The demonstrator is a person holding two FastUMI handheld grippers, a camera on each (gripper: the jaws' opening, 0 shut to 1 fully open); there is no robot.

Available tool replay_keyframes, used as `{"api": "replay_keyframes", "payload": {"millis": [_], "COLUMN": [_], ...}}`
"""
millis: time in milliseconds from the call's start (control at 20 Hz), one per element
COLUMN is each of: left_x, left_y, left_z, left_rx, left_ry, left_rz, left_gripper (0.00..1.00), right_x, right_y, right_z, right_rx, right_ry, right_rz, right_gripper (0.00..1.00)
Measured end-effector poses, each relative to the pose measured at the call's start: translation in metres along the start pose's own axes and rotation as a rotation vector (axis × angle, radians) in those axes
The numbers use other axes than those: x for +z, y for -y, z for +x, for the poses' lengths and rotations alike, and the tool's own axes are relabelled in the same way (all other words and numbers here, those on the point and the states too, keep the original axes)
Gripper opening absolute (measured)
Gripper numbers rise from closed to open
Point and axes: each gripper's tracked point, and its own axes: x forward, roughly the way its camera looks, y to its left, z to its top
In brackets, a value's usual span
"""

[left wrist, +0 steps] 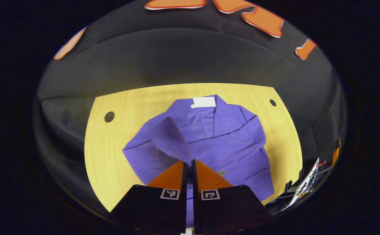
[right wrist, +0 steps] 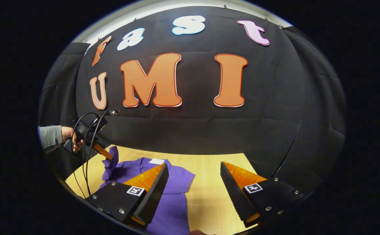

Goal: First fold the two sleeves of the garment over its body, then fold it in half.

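Note:
A purple knit cardigan [left wrist: 229, 147] lies spread on the yellow table [left wrist: 111, 153], with a white label [left wrist: 203, 102] at its collar on the far side. My left gripper [left wrist: 189, 162] is shut on the ribbed cuff of one sleeve [left wrist: 170, 137], which is lifted off the table and hangs over the body. The other sleeve [left wrist: 242, 129] lies flat across the chest. In the right gripper view, my right gripper [right wrist: 193, 174] is open above the near table edge, right of the cardigan [right wrist: 173, 195]. The left gripper [right wrist: 109, 156] holds the raised sleeve [right wrist: 111, 163] at far left.
Two round holes [left wrist: 109, 116] [left wrist: 273, 102] sit in the table's far corners. A hand [right wrist: 75, 138] in a grey sleeve holds the left gripper, with black cables [right wrist: 87, 156] looping down from it. Bare wood [right wrist: 216, 166] lies right of the garment. Cluttered gear [left wrist: 307, 182] stands past the table's right edge.

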Motion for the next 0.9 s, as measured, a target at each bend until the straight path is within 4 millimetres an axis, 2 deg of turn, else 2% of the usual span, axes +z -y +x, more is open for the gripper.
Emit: {"api": "replay_keyframes", "payload": {"millis": [350, 600, 650, 750, 800, 850, 900], "left_x": [0.031, 0.047, 0.048, 0.051, 0.053, 0.056, 0.057], "left_y": [0.097, 0.151, 0.168, 0.194, 0.203, 0.211, 0.219], "left_z": [0.05, 0.087, 0.09, 0.09, 0.086, 0.081, 0.076], "left_rx": [-0.059, -0.088, -0.132, -0.2, -0.235, -0.264, -0.296], "left_ry": [-0.032, -0.021, -0.028, -0.014, 0.008, 0.029, 0.05], "left_rz": [0.149, 0.174, 0.162, 0.151, 0.151, 0.155, 0.159], "left_gripper": [0.1, 0.11, 0.11, 0.23, 0.38, 0.4, 0.47], "right_x": [-0.009, -0.018, -0.02, -0.023, -0.025, -0.027, -0.027], "right_y": [0.021, 0.022, 0.022, 0.023, 0.023, 0.024, 0.026], "right_z": [-0.004, -0.003, -0.005, -0.01, -0.011, -0.014, -0.014], "right_rx": [-0.017, -0.01, -0.016, -0.02, -0.02, -0.023, -0.024], "right_ry": [-0.019, -0.046, -0.049, -0.056, -0.058, -0.059, -0.06], "right_rz": [-0.002, -0.007, -0.016, -0.029, -0.033, -0.037, -0.038], "right_gripper": [0.95, 0.95, 0.95, 0.95, 0.95, 0.95, 0.95]}}
